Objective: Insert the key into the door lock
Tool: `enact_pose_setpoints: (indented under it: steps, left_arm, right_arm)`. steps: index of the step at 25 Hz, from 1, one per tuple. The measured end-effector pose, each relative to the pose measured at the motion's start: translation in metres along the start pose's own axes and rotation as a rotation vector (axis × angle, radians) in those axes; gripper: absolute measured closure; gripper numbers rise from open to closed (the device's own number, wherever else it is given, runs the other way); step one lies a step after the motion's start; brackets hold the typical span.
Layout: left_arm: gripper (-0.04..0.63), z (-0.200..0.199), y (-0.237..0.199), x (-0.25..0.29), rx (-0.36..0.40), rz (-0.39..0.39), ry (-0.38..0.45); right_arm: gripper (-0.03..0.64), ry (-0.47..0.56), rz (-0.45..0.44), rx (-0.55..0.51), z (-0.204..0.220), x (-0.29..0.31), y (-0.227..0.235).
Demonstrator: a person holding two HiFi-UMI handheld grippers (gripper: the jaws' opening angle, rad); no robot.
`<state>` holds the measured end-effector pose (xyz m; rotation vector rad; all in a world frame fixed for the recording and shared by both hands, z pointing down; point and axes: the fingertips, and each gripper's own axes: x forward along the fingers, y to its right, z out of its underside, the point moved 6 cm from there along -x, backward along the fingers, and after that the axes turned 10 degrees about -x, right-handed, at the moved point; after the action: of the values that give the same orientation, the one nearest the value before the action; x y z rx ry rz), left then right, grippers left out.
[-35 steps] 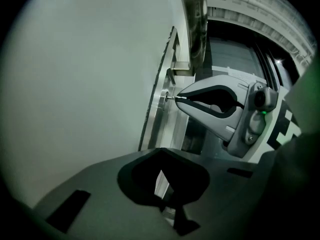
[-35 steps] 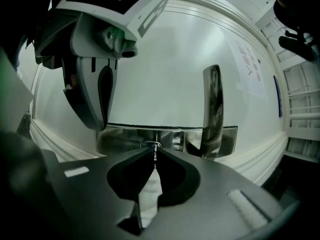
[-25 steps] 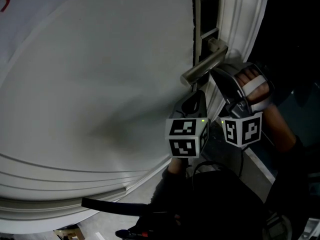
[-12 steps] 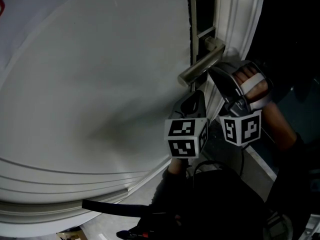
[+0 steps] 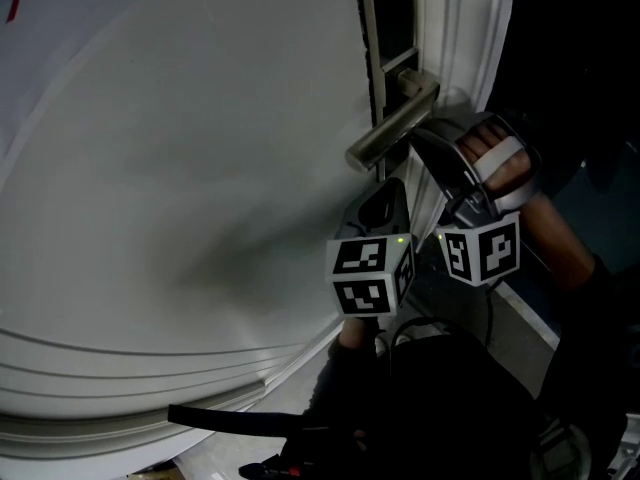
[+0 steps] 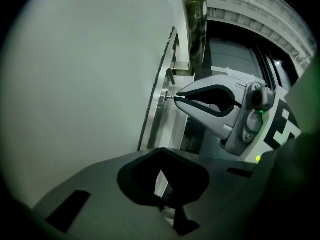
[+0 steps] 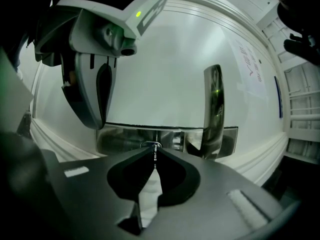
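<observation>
My right gripper (image 7: 154, 150) is shut on a small metal key (image 7: 154, 155), and the key's tip sits at the keyhole (image 7: 151, 144) in the steel lock plate (image 7: 125, 139). The lever handle (image 7: 213, 109) stands just right of it. In the left gripper view the right gripper (image 6: 176, 97) presses its tip against the lock plate (image 6: 161, 104) below the lever handle (image 6: 195, 34). My left gripper (image 6: 160, 153) is shut on nothing, a little back from the door. In the head view both the left gripper (image 5: 385, 193) and the right gripper (image 5: 418, 140) are under the lever handle (image 5: 392, 126).
The white door (image 5: 180, 168) fills the left of the head view, with moulded trim (image 5: 120, 388) lower down and the door frame (image 5: 470, 38) at right. A hand (image 5: 497, 163) holds the right gripper. Dark space lies beyond the frame.
In the head view the lock plate and lever have slid slightly left and up. Both grippers stay almost where they were, the right one still at the lock.
</observation>
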<state>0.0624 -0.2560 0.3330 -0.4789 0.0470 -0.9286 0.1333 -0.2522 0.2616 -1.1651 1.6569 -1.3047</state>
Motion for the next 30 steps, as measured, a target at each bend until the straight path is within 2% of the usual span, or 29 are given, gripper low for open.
enact_pose_setpoints:
  steps: [19,22,26,30]
  left_arm:
    - [0.595,-0.0003,0.0032,0.0010,-0.012,0.012,-0.027]
    - [0.595,0.0000,0.0015,0.0032,-0.003,0.013,-0.014]
    - [0.595,-0.0014,-0.0003,0.0027,-0.001,0.009,-0.013]
    - [0.595,-0.0018,-0.0001,0.0021,0.004,0.012,-0.023]
  right_arm:
    - [0.603,0.000,0.002,0.019,-0.0008,0.0048,0.0005]
    - [0.602,0.008,0.020,0.064,-0.0007,0.0054,-0.0007]
    - [0.600,0.025,0.028,0.184,0.0018,0.0041,0.0000]
    - [0.600,0.027,0.034,0.238,0.0054,-0.0012,-0.0011]
